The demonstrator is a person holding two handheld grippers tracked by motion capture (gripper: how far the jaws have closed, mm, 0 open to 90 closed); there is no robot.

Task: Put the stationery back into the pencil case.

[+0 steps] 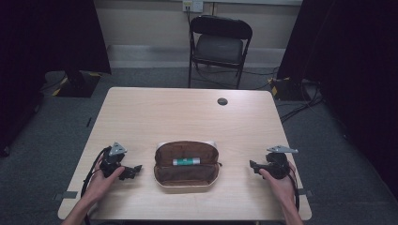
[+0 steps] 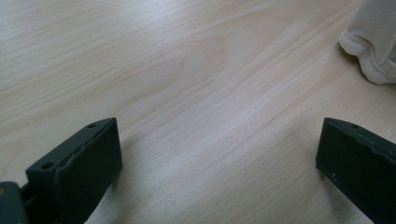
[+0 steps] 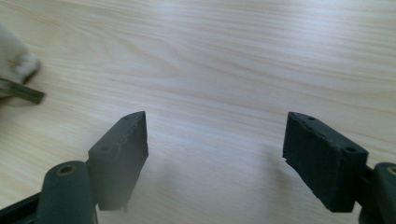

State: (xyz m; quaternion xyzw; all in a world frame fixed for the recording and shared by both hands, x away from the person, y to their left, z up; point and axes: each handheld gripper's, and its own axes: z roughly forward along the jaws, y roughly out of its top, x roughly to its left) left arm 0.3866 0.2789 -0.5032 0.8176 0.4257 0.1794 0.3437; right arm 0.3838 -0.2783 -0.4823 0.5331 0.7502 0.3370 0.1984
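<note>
pouch (image 2: pixel 373 42) cropped at frame edge, zip pull (image 3: pixel 21 92) blurred

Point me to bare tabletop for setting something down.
Free: the far half of the table behind the open pouch, bar a cable hole. Narrow strips between pouch and left gripper, and pouch and right gripper. Near edge is crowded.

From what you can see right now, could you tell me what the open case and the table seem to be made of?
Case: seemingly soft fabric, with a brown matte lining and a pale stitched outer edge.
Table: light wood or wood-look laminate, smooth, with visible grain.
</note>
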